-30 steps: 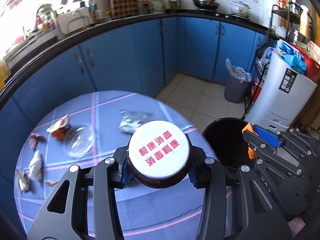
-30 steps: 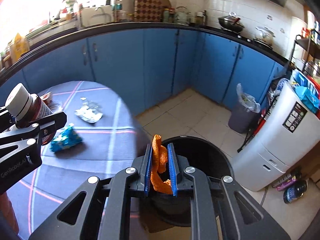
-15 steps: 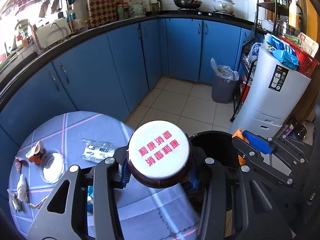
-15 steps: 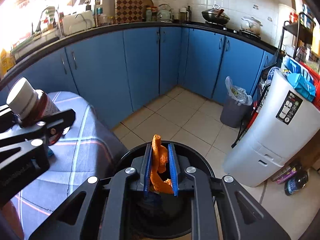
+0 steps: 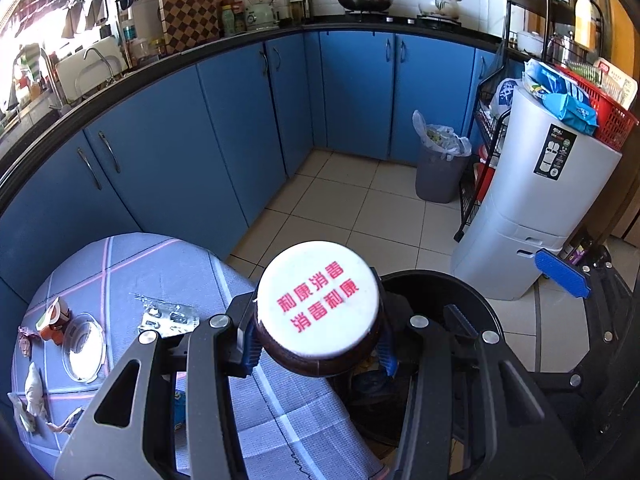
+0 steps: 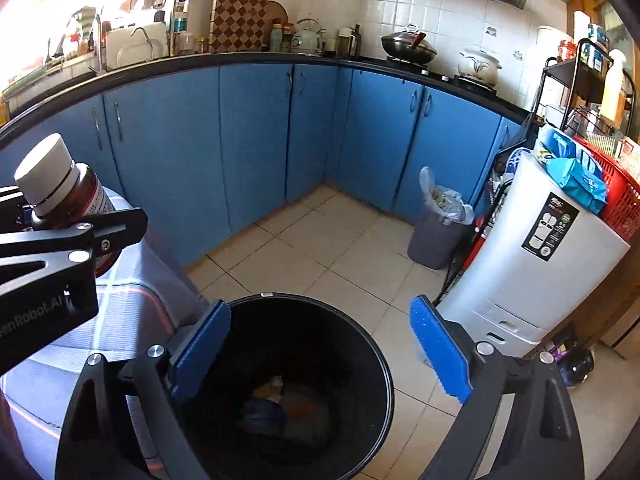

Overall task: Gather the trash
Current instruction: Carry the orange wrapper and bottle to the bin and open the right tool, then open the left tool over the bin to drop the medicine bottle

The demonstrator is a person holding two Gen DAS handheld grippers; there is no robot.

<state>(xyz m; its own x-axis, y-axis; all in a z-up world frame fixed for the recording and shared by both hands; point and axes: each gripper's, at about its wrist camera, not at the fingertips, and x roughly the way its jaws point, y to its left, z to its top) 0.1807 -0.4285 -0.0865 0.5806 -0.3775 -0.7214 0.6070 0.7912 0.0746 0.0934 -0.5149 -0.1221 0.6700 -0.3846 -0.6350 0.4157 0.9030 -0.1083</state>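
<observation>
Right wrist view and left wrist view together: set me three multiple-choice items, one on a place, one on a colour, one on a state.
1. Where is the round black trash bin?
A. on the counter
B. on the floor beside the cloth-covered table
C. inside a cabinet

2. What colour is the cap of the brown bottle?
A. white
B. green
C. black

3. The right gripper is
A. shut on a wrapper
B. open and empty
C. out of view

Answers:
1 B: the bin's rim meets the table edge.
2 A: a white cap with red print.
3 B: blue pads spread over the bin.

one bottle (image 5: pixel 318 312), two bins (image 6: pixel 312 380), one glass dish (image 5: pixel 84 348)
</observation>
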